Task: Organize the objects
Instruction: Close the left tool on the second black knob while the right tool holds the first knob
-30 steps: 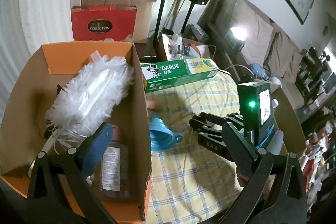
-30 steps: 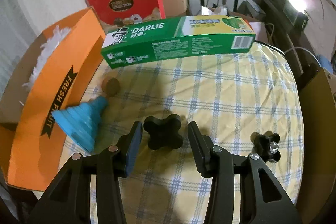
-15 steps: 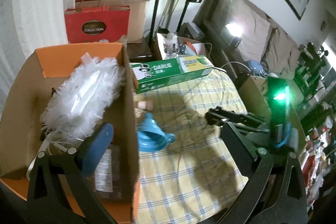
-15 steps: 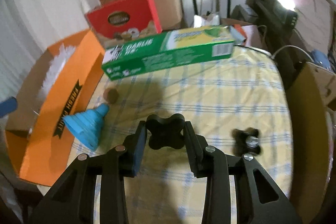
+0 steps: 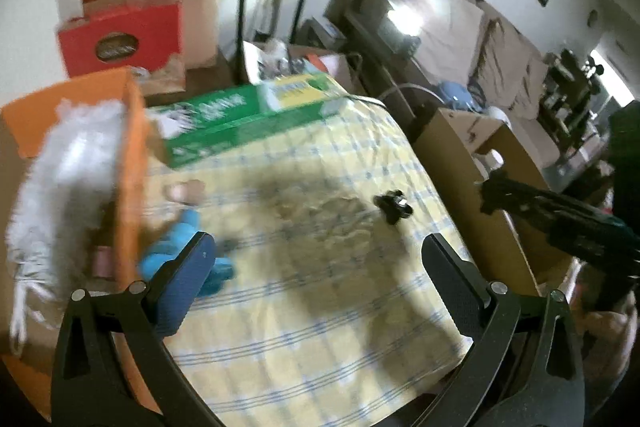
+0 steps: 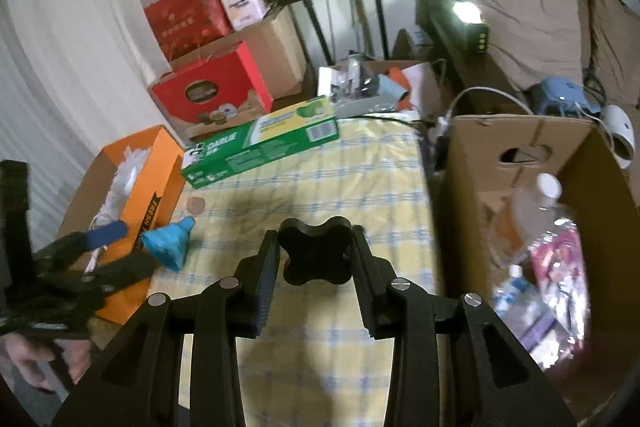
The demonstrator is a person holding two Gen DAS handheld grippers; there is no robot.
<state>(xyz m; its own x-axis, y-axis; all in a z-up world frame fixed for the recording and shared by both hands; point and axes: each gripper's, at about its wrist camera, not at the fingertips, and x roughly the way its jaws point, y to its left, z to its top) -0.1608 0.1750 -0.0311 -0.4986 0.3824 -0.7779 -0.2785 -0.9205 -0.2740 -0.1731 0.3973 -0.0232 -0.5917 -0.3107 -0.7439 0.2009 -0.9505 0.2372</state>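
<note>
Lifted off the table, the black knob sits clamped in the right hand-held gripper; left view misses it.

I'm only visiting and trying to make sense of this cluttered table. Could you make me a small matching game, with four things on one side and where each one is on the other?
Things:
1. large black knob
2. blue funnel
3. white duster
4. small black knob

Places:
A. inside the orange box
B. lying alone on the checked cloth
C. clamped in the right gripper
D. on the cloth beside the orange box

Pairs: 1-C, 2-D, 3-A, 4-B
</note>
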